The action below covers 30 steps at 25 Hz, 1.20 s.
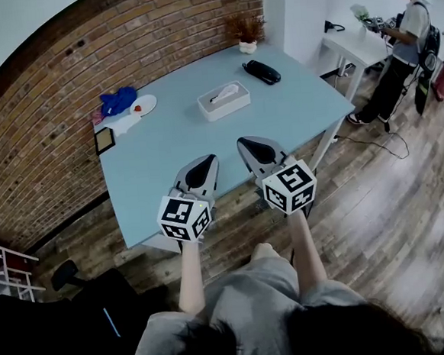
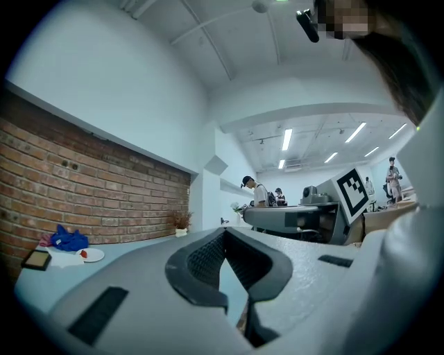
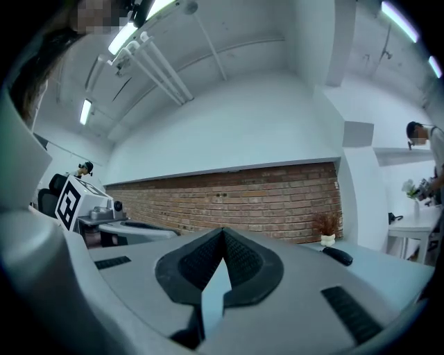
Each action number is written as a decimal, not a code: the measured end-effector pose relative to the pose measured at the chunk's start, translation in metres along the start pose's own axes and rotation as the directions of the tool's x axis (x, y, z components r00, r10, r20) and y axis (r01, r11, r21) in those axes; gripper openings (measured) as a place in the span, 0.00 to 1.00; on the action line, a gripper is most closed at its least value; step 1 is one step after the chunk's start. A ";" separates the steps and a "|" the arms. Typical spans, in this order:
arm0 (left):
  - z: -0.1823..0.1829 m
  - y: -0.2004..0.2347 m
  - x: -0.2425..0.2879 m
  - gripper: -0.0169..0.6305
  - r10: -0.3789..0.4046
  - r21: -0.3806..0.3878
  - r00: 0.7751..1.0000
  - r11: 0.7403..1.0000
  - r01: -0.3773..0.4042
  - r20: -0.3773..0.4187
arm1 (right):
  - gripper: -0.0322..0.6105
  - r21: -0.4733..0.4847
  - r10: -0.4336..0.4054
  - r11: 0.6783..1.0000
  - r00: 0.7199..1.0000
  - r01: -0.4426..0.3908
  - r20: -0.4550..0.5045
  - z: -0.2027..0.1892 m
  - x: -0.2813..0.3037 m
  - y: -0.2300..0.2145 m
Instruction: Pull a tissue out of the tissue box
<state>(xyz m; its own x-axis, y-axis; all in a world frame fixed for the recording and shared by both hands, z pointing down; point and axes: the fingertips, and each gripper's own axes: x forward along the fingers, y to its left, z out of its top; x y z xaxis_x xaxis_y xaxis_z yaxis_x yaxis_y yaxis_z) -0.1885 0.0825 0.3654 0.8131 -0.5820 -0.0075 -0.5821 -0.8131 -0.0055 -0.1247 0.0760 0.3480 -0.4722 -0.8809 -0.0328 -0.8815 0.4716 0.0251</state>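
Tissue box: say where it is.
Head view: the tissue box sits on the table, between the plate at left and the black case at right.

The light blue surface [image 1: 166, 150] carries a white tissue box [image 1: 224, 101], blue cloth [image 1: 118, 101] and black case [image 1: 262, 72]; the brick wall [image 1: 62, 86] is red-brown.

Your hands are hidden behind the rear ends of your left gripper [image 1: 205, 163] and right gripper [image 1: 252, 141]. The red item [image 1: 135, 108] on the white plate [image 1: 147, 102] is too small to identify. In both gripper views, the gripper bodies hide the tissue box [image 1: 224, 101].
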 end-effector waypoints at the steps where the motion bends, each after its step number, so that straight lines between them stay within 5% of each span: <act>1: 0.002 0.002 0.006 0.03 0.001 0.006 1.000 1.000 -0.001 0.003 | 0.05 -0.014 -0.002 1.000 1.000 0.002 -0.012 -0.001 0.003 -0.006; 17: 0.003 0.040 0.100 0.03 0.045 -0.029 0.999 0.999 -0.046 -0.021 | 0.05 -0.041 0.057 0.997 0.990 -0.063 -0.128 -0.018 0.063 -0.094; 30: -0.028 0.053 0.132 0.03 0.143 -0.074 0.987 0.986 -0.149 -0.074 | 0.05 0.004 0.119 0.993 0.986 -0.119 -0.121 -0.036 0.079 -0.126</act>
<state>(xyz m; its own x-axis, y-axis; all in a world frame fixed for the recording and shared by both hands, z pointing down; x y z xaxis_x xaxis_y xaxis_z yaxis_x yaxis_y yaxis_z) -0.1120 -0.0376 0.3923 0.7194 -0.6914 0.0659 -0.6946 -0.7160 0.0702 -0.0509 -0.0545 0.3785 -0.5691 -0.8171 0.0918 -0.8191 0.5732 0.0246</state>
